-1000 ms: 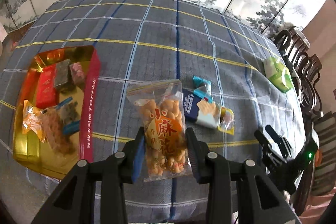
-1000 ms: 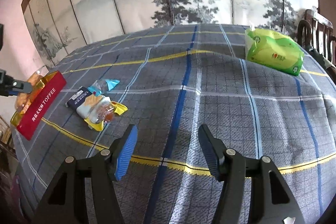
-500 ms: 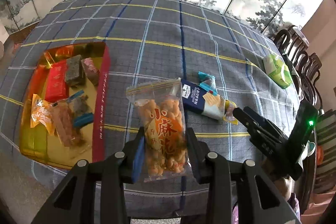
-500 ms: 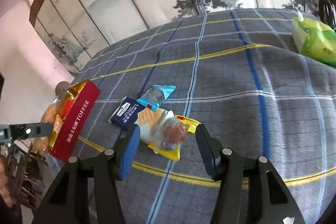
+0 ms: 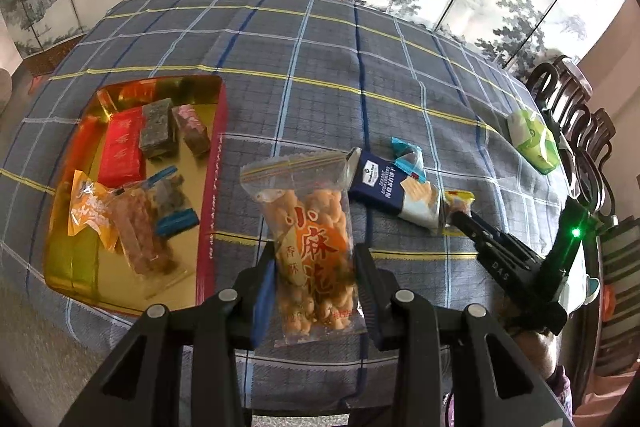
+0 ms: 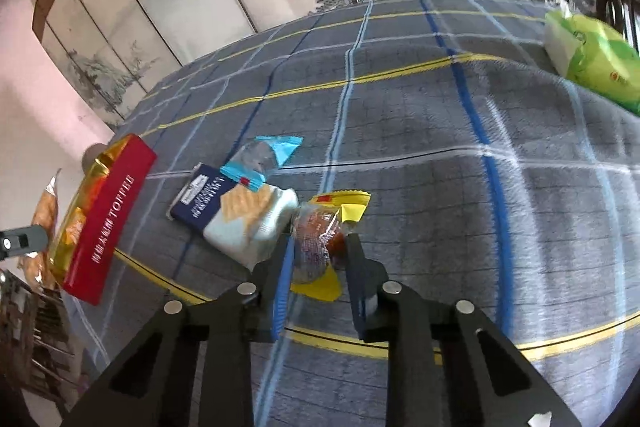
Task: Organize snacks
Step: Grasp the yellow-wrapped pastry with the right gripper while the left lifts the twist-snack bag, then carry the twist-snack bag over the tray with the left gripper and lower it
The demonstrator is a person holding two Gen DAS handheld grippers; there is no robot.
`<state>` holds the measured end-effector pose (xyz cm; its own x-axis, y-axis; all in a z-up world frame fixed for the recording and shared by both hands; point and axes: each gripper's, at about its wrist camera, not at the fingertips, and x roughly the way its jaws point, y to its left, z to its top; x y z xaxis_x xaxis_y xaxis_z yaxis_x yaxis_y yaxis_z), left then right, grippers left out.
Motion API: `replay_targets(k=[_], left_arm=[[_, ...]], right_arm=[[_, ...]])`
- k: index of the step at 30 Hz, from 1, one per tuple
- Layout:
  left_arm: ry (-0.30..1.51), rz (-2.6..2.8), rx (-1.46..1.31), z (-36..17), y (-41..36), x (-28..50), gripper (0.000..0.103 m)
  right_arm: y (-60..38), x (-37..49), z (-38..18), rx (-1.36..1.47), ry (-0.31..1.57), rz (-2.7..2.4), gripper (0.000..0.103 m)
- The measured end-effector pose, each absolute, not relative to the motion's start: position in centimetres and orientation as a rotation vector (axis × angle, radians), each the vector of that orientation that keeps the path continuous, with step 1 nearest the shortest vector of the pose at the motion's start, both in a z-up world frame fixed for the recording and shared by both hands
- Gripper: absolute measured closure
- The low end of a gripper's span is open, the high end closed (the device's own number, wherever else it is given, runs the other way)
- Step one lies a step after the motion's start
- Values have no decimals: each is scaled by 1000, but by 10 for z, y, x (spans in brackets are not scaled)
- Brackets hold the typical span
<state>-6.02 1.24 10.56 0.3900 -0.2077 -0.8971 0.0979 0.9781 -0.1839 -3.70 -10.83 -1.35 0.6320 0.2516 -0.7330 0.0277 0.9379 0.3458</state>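
My left gripper point(image 5: 314, 259) is shut on a clear bag of fried orange snacks point(image 5: 308, 211) and holds it in the air, just right of the red and gold toffee tray point(image 5: 212, 195). My right gripper point(image 6: 319, 247) is down on the checked tablecloth. Its jaws are closing on a yellow-edged snack packet point(image 6: 348, 205), with the blue pads pressing both of its sides. A navy and white cracker pack point(image 6: 240, 211) lies against that packet, and a small blue-wrapped candy point(image 6: 264, 155) lies just beyond it. In the left wrist view, the right gripper point(image 5: 460, 217) touches the yellow packet point(image 5: 460, 197).
The tray holds several wrapped snacks, red, brown and orange. A green tissue pack point(image 5: 534, 139) lies at the table's far right, near dark wooden chairs point(image 5: 576, 99). A painted folding screen stands behind the table. The tray's red side point(image 6: 108, 223) is to the left of the right gripper.
My right gripper moved left to the yellow packet and closed its jaws on it. My left gripper, still holding the bag, drifted slightly towards the tray.
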Motion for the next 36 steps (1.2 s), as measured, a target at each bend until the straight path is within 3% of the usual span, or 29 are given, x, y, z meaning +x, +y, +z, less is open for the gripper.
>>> replay_targets(k=[18,23,28,36], left_arm=[[1108,-38,-176,114,92,-72,66],[1098,15,-168,113,115,-74,66],[1099,33,-179,110,129,-69,66],[1091,4,-157,99,129,-63,66]], right_arm=[[-129,-53,-17,246,836,22,83],[-126,-46,-15,235,854,1,76],[-133,-46,-17,275,852,18,85],[-139,-55,-18,289,831,25,86]])
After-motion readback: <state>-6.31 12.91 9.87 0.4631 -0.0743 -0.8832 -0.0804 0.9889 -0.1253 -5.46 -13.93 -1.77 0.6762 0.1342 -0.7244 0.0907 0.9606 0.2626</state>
